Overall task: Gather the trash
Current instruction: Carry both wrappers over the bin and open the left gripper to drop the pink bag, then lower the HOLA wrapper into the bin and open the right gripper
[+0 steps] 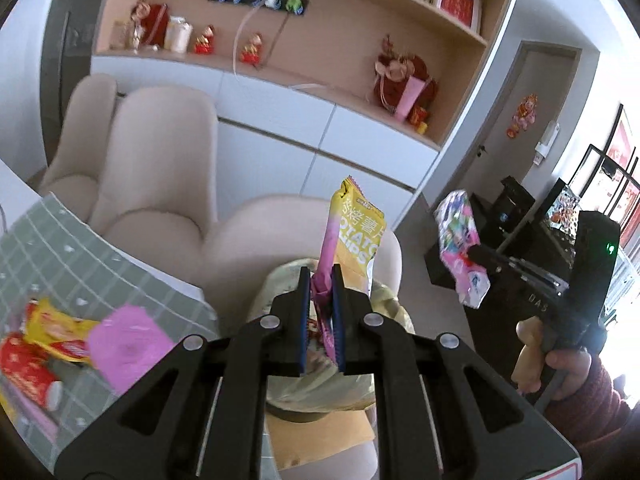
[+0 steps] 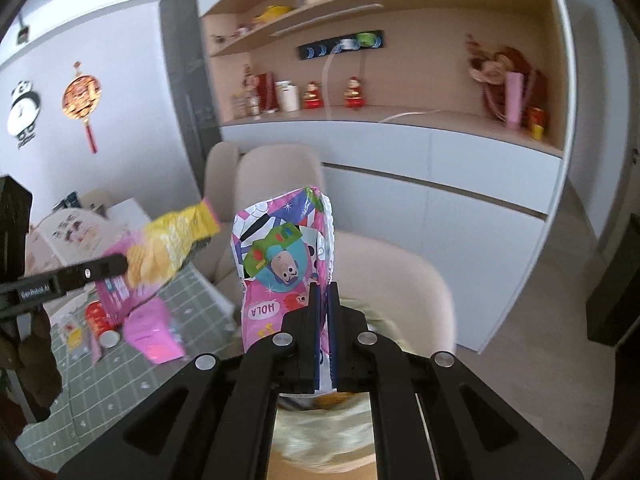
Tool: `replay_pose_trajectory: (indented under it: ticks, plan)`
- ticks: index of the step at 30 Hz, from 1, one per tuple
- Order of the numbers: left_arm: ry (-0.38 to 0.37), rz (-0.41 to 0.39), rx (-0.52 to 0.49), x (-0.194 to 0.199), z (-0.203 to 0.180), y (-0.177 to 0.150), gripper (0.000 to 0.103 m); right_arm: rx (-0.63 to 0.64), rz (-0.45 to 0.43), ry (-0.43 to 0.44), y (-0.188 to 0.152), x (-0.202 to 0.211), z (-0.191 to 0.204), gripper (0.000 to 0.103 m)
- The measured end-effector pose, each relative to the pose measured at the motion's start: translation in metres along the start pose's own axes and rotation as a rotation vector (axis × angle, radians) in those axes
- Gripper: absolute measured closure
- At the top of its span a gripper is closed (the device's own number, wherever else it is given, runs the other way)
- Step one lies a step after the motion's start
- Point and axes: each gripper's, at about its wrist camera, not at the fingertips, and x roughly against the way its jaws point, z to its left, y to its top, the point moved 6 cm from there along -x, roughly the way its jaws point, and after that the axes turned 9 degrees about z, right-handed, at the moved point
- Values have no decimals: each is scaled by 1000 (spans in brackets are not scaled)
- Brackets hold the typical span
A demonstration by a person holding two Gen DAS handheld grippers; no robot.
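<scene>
My left gripper [image 1: 322,276] is shut on a yellow and pink potato chips bag [image 1: 356,232], held upright above a bin lined with a pale yellow bag [image 1: 320,384]. My right gripper [image 2: 324,288] is shut on a pink cartoon snack wrapper [image 2: 280,248], held above the same lined bin [image 2: 320,432]. The right gripper with its wrapper also shows in the left wrist view [image 1: 460,240], and the left gripper with the chips bag shows in the right wrist view [image 2: 168,248]. More trash lies on the green checked tablecloth [image 1: 60,248]: a pink packet [image 1: 128,348], a yellow wrapper [image 1: 56,332] and a red packet [image 1: 24,372].
Beige chairs [image 1: 160,168] stand behind the table and the bin sits on one of them. A white cabinet with wooden shelves of ornaments [image 1: 320,52] fills the back wall. A brown envelope [image 1: 320,440] lies under the bin.
</scene>
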Motion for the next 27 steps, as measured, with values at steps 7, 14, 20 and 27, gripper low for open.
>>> replay_pose_trajectory:
  ticks: [7,14,20,27]
  plan:
    - [1,96,11,-58,-14,-3,94,-33,7,-9,3,-17,-48,97]
    - [20,275,42,-133,-18,-24,94,-50,64,21,-8,-46,-64,97]
    - [102,424,60,-187,-18,-44,94,-45,132,84,-17,-75,-67,97]
    - [109,395,99,-181,-14,-42,59,25,220,145,-29,-114,-42,97]
